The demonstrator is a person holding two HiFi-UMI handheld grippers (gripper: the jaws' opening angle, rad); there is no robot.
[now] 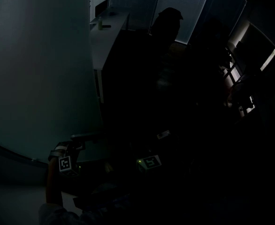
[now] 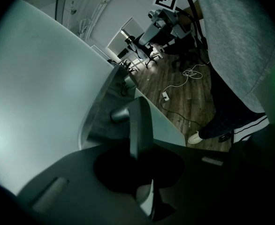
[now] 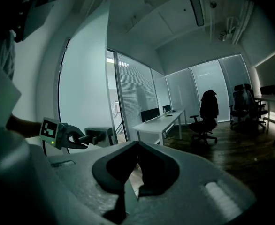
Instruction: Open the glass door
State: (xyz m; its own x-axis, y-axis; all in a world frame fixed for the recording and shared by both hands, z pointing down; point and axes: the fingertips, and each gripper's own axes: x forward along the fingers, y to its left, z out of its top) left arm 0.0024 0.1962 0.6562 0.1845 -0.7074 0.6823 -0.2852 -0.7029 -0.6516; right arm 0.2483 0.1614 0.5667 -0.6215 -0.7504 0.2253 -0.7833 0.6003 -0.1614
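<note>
The frosted glass door (image 1: 39, 69) fills the left of the dark head view. Its grey metal handle (image 2: 140, 121) stands off the glass on a round post (image 2: 120, 114). My left gripper (image 2: 141, 159) is shut on that handle bar. In the right gripper view the left gripper (image 3: 76, 139) clamps the handle block (image 3: 99, 136) from the left. It shows low left in the head view as the left gripper (image 1: 74, 149). My right gripper (image 3: 135, 172) hangs free to the right of the handle, jaws together with nothing between them. Its marker cube (image 2: 165, 0) shows at the top of the left gripper view.
A white desk (image 3: 158, 124) stands along the blinds, with black office chairs (image 3: 208, 116) behind it. A cable and a small plug (image 2: 166, 95) lie on the wooden floor. The person's trouser leg and shoe (image 2: 198, 137) stand close right of the door.
</note>
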